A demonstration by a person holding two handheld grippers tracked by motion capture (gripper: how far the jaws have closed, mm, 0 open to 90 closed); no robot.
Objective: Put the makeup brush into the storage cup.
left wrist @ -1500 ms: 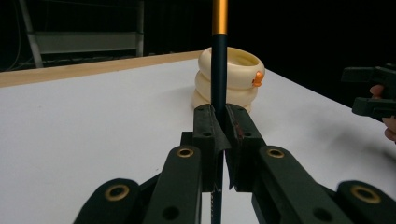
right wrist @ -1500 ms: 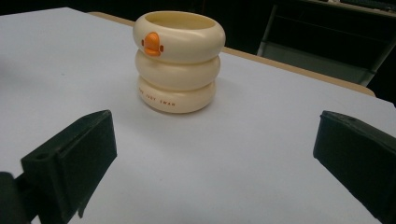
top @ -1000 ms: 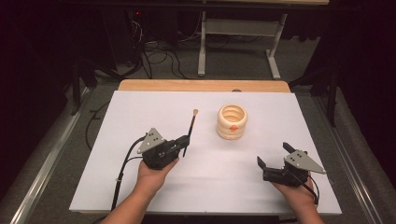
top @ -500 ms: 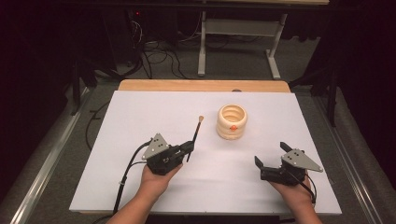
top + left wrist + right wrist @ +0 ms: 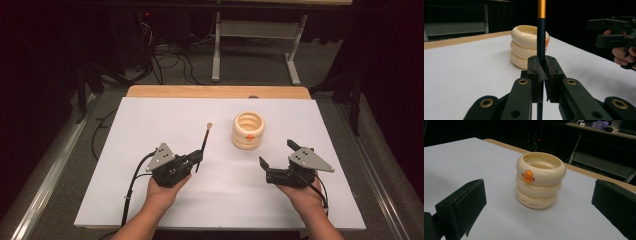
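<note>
My left tongs (image 5: 196, 159) pinch the brush (image 5: 204, 143); my right tongs (image 5: 278, 156), spread, have neared the holder (image 5: 248, 130), ready to steady it

A cream ringed holder (image 5: 248, 131) stands on the white table (image 5: 150, 125).

A lab: white-covered table (image 5: 150, 125), cables on floor (image 5: 165, 55), metal desk frame (image 5: 255, 35) behind.

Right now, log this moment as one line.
left gripper: shut on brush | right gripper: open, empty, facing cup | cup: upright on table, untouched
</note>
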